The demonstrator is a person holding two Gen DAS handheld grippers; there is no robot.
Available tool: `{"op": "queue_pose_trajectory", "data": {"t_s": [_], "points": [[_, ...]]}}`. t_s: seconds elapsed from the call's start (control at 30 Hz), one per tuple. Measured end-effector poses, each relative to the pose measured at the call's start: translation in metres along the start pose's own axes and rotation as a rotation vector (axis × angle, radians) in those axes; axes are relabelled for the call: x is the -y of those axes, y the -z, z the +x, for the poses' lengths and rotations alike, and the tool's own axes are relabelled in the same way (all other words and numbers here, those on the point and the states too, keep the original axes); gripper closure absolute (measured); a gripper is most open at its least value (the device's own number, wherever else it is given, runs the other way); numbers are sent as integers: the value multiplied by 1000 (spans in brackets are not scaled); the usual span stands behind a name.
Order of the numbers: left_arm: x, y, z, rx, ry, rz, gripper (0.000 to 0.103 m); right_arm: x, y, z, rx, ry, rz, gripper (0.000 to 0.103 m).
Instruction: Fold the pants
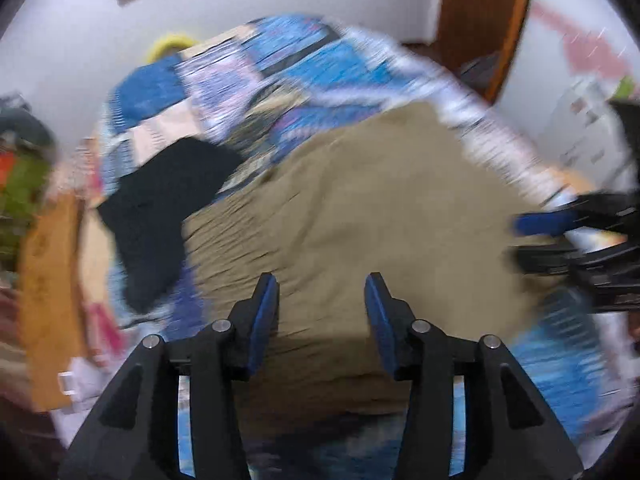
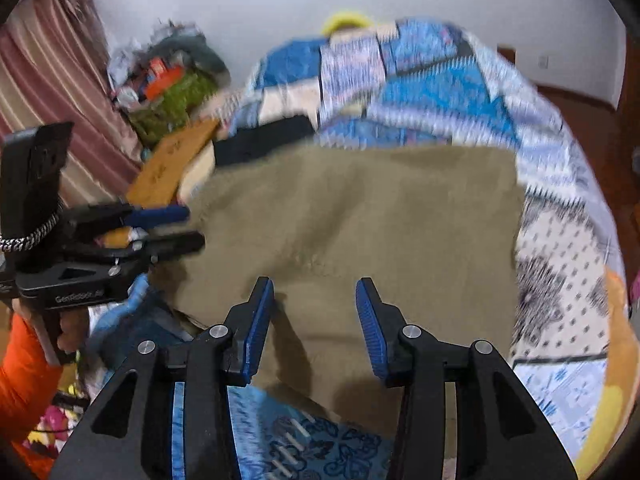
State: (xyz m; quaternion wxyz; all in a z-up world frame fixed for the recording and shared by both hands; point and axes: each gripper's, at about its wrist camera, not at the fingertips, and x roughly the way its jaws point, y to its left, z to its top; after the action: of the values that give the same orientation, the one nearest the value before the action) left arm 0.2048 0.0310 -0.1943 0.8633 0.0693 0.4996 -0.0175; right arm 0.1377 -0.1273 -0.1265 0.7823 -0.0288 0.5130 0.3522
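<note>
Olive-khaki pants (image 1: 360,208) lie spread on a blue patchwork bedspread (image 1: 304,60), folded into a broad flat shape; they also show in the right wrist view (image 2: 360,216). My left gripper (image 1: 322,284) is open and empty, just above the near edge of the pants. My right gripper (image 2: 315,286) is open and empty above the near edge of the pants. The right gripper shows at the right edge of the left wrist view (image 1: 532,240), over the pants' right side. The left gripper shows at the left of the right wrist view (image 2: 192,226). Both views are motion-blurred.
A black garment (image 1: 160,208) lies on the bed left of the pants, also in the right wrist view (image 2: 260,140). A brown cardboard piece (image 2: 172,164) and a cluttered pile (image 2: 168,80) sit at the bed's left. A wooden door (image 1: 480,12) stands at the far right.
</note>
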Motion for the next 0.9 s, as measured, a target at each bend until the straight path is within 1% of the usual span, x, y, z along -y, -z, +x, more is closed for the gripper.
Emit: {"op": "queue_pose_trajectory", "data": {"t_s": [0.03,0.07,0.1,0.13,0.23,0.33,0.4,0.47,0.5,0.53,0.57,0.6,0.7,0.9], "points": [[-2,6,2,8,-9,6,50,1,4,3,-18,12,-8,64],[-5,12,1,31,-9,7,48,4,13,7,-35,35,-29,64],[-9,17,-1,43,-4,3,44,6,19,6,-29,44,-42,64],[-13,20,-4,44,4,-5,44,8,26,2,-14,50,-54,64],[-21,25,-9,48,27,-33,43,21,37,-14,17,83,-36,64],[-20,30,-14,55,19,-38,43,38,47,-26,36,122,30,64],[-20,33,-18,65,9,-41,43,50,57,-34,43,121,75,64],[-20,33,-21,70,9,-47,42,59,63,-38,44,149,110,64],[-22,35,-22,71,9,-51,42,65,68,-41,46,134,134,63],[-23,36,-21,70,5,-53,39,67,71,-44,47,124,151,58],[-24,37,-21,70,4,-56,38,74,76,-45,45,115,183,52],[-26,38,-21,69,9,-62,38,77,80,-46,47,103,202,51],[-31,41,-20,60,25,-82,38,80,88,-46,60,102,209,51],[-31,41,-26,66,26,-108,38,72,83,-53,66,137,184,51]]}}
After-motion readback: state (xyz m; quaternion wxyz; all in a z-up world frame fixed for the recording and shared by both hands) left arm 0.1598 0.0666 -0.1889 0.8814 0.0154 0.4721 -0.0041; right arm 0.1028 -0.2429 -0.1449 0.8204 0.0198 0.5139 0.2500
